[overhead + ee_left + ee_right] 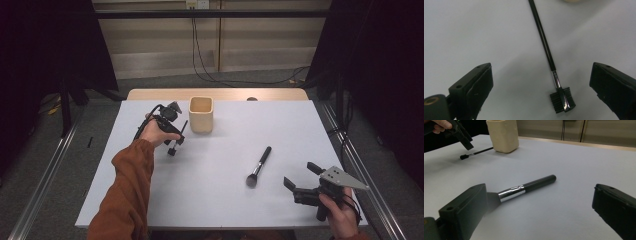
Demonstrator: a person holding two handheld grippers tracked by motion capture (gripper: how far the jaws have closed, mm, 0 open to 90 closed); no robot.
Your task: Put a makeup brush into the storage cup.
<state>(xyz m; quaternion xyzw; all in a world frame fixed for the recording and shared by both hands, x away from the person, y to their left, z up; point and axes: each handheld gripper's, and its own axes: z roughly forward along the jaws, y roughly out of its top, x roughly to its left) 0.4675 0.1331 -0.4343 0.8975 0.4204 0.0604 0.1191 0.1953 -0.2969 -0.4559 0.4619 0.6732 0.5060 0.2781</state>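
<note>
R tongs (300,178) wide by makeup brush (259,165); L tongs (541,87) wide over comb brush (562,99), comb teeth clear close-up.

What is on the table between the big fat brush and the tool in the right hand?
Nothing. In the high view, bare table separates the big brush from the right tool, which is open.

From my seat, the left gripper (172,131) has its jaws wide, with bare table (150,200) on both sides of the thin brush (546,50). The cup (201,114) stands just right of it and blocks that side. The right gripper (300,181), jaws also wide, has free table up to the big brush (258,166). Between both brushes the middle is open.
</note>
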